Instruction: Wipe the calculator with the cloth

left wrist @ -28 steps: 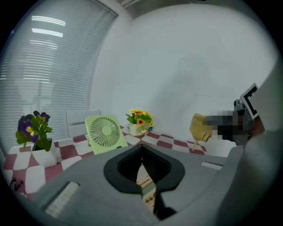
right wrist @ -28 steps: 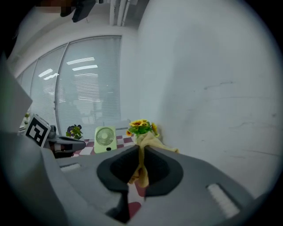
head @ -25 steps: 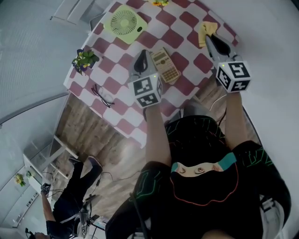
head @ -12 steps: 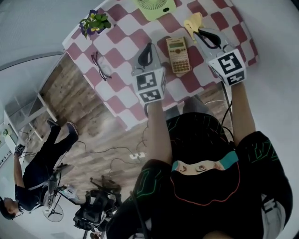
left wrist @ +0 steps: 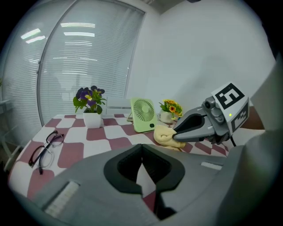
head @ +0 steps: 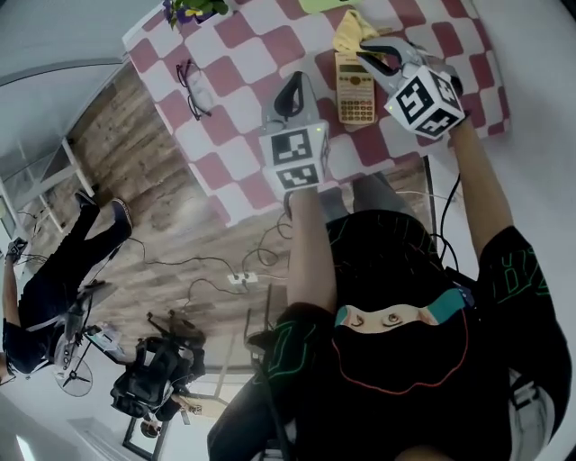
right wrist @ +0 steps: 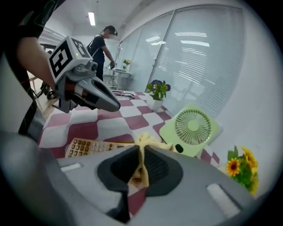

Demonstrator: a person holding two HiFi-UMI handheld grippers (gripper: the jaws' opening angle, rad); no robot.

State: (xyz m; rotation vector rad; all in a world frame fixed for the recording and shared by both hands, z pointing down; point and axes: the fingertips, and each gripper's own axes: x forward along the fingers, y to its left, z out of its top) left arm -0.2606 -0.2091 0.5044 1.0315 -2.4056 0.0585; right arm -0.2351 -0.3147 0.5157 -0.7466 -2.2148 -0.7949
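Swung inward, right gripper pinches yellow cloth at the calculator's upper end; left gripper pressed together, empty; best to drag the cloth flat along the keys.

The top edge of the head view cut off the fan and the plant, leaving only their near parts. There the right gripper covered part of the cloth. Whether the cloth lay on the far end of the calculator or just beside it could not be told. In the right gripper view that gripper's body hid the calculator's right end, the cloth's lower folds vanished between the jaws, and the key markings were too small to read. In the left gripper view the right gripper masked the cloth's right side. The head view's left edge cropped a person.
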